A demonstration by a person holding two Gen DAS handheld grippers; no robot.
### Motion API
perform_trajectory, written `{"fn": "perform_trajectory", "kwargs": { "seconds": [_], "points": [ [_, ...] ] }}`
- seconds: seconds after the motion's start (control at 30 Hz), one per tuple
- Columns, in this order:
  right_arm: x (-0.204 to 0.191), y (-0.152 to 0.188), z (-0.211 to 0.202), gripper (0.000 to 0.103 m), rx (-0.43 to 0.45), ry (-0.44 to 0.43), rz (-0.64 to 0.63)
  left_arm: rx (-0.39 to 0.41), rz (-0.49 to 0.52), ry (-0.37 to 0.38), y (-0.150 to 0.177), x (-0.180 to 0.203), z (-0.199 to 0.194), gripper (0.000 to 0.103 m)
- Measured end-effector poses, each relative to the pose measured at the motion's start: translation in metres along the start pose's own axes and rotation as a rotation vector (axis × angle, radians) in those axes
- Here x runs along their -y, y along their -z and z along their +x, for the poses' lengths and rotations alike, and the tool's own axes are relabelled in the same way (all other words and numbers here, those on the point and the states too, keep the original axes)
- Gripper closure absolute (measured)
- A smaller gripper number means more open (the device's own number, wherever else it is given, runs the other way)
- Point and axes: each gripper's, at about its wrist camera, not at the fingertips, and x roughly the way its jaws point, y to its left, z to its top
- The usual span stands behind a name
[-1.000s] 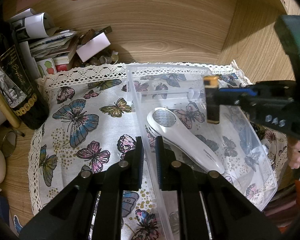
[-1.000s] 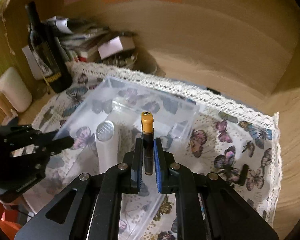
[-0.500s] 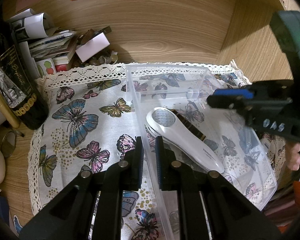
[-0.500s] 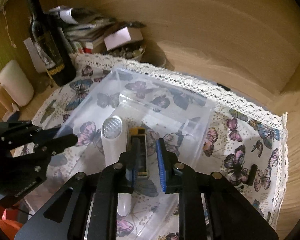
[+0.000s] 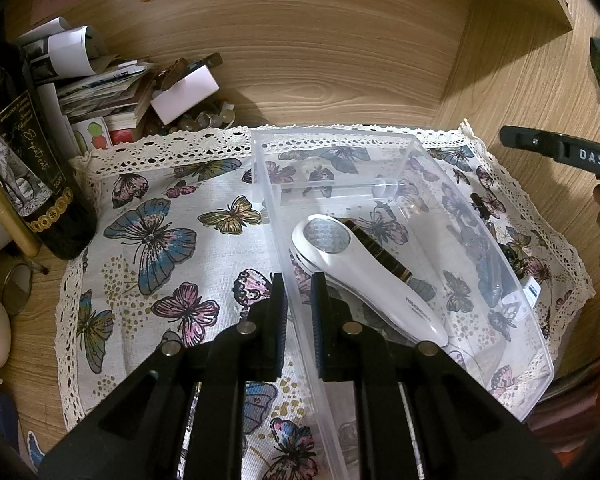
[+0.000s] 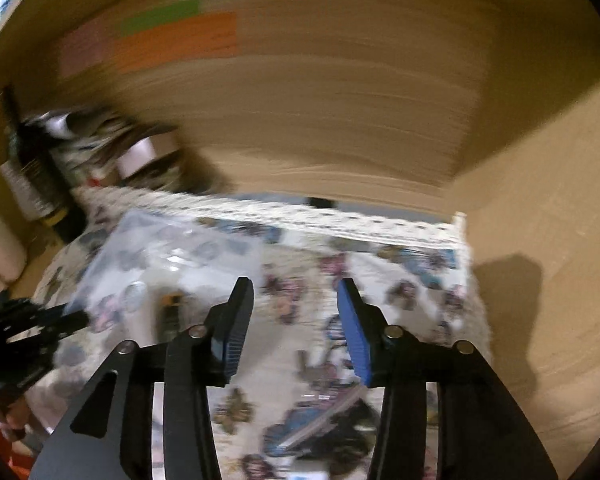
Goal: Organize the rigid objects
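Note:
A clear plastic bin (image 5: 500, 248) stands on a butterfly-print cloth (image 5: 160, 240). In it lie a white hand-held device (image 5: 364, 272) and, beside it, a dark tube with an orange cap (image 5: 380, 252). My left gripper (image 5: 299, 292) is shut on the bin's left wall near its front. My right gripper (image 6: 296, 300) is open and empty, over the cloth to the right of the bin (image 6: 172, 252); that view is blurred. The tube (image 6: 171, 312) shows there inside the bin. The right gripper's body also shows at the right edge of the left wrist view (image 5: 560, 152).
A dark wine bottle (image 5: 24, 168) stands at the left, with stacked papers and small items (image 5: 120, 92) behind it. Wooden walls close the back and right. Small dark objects lie on the cloth right of the bin (image 5: 512, 256).
My right gripper lowered the tube into the bin, opened and let it go, then pulled back to the right. The left gripper kept its hold on the bin wall.

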Motion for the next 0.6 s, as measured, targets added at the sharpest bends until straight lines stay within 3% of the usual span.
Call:
{"fn": "perform_trajectory", "kwargs": {
  "seconds": [0.23,0.6],
  "points": [
    [0.046,0.013,0.023,0.062,-0.063,0.103,0.086,0.0,0.001,0.0,0.0,0.0,0.0,0.092],
    [0.076,0.05,0.094,0.062,-0.258,0.097,0.153,-0.005,0.002,-0.004,0.0,0.0,0.001,0.092]
  ]
}}
